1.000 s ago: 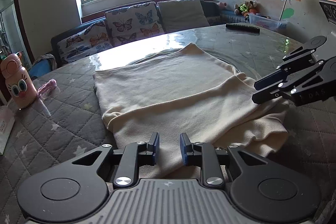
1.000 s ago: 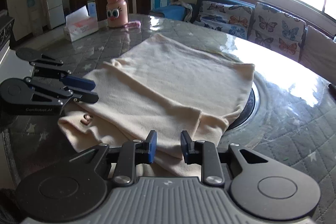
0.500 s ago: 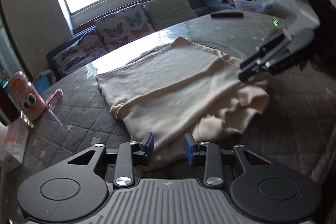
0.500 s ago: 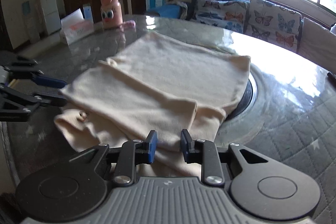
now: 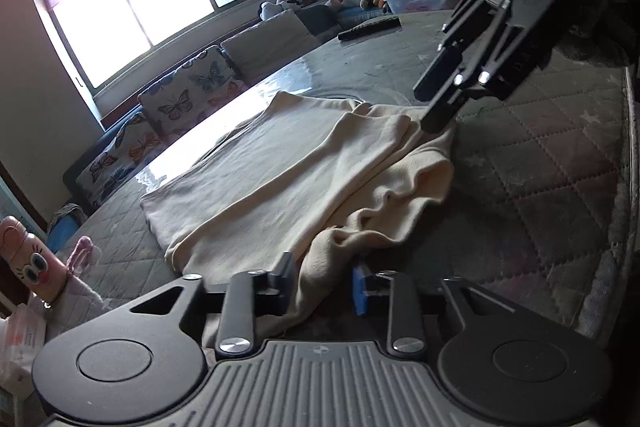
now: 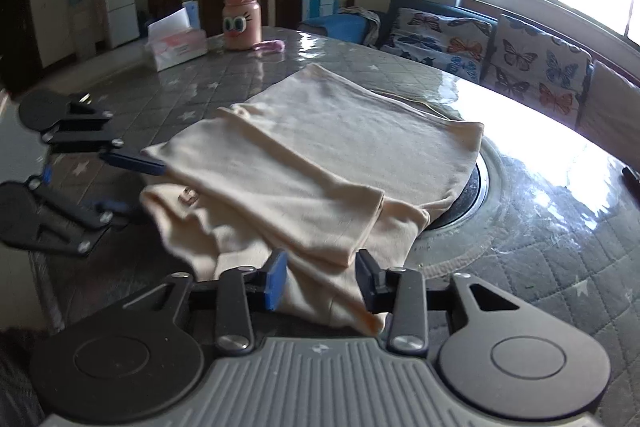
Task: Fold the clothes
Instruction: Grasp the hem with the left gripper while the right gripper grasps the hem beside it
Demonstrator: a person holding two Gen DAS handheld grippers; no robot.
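Both wrist views look low across the shared garment (image 5: 304, 163).

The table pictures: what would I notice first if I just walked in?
Probably the big cream cloth, half folded in the middle of the grey quilted table, with both grippers' fingers open around its near edge. Next, the pink cartoon-faced bottle at the table's far side beside a tissue box. Then the butterfly cushions under the bright window.

Faint raised letters sit on the side of the black right gripper (image 5: 436, 99) in the left wrist view, roughly "DA", too dim to read further. Nothing else legible.
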